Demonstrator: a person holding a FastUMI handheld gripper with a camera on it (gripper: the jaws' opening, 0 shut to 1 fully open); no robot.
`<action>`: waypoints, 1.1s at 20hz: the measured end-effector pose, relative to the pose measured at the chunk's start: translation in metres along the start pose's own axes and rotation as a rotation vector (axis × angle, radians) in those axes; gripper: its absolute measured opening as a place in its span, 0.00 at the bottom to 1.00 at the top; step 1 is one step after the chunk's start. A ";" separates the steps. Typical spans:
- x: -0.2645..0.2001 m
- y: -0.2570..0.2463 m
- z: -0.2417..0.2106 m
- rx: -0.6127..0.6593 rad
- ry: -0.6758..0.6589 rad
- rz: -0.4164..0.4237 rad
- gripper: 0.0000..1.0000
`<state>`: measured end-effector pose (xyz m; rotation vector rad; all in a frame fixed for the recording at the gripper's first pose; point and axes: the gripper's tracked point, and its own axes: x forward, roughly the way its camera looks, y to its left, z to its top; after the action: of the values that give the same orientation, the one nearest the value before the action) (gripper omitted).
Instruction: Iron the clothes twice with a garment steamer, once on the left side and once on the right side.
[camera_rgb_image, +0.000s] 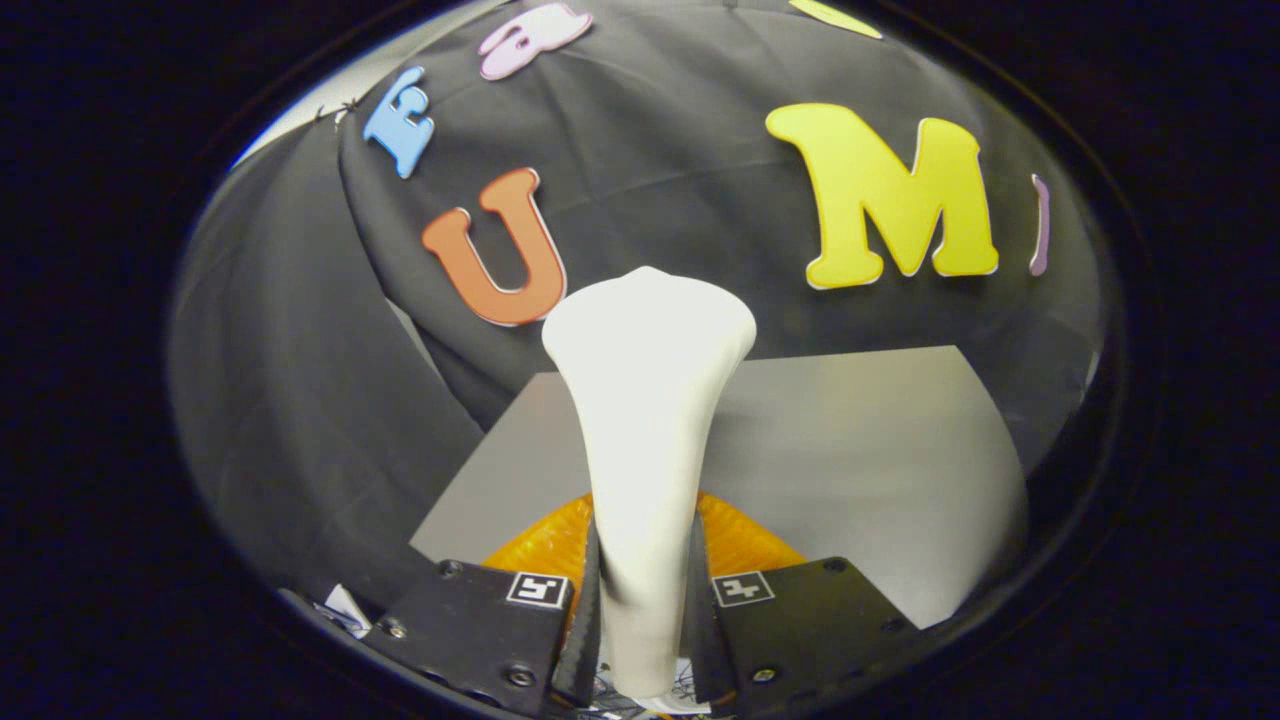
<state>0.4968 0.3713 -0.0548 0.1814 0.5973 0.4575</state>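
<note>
A grey worktop (850, 450) lies ahead and below, with an orange ribbed object (745, 540) on it just beyond the fingers. A white garment steamer (645, 420) stands upright, its flared head rising above the worktop. The claw (645, 610) is clamped on its handle, a finger (585, 600) pressing each side.

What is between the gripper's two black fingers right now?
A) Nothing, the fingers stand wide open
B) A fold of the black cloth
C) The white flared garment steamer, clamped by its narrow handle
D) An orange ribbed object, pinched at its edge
C: both black fingers of the gripper press on the narrow handle of the white flared garment steamer, whose wide head rises ahead of them above the grey table; the orange ribbed object lies behind it.
</note>
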 end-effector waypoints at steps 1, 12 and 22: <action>-0.020 -0.001 0.005 0.006 -0.037 0.014 0.39; -0.263 -0.006 0.044 -0.008 -0.417 0.078 0.38; -0.392 -0.083 0.075 -0.009 -0.628 -0.092 0.38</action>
<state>0.2835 0.1133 0.1781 0.2731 -0.0120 0.2897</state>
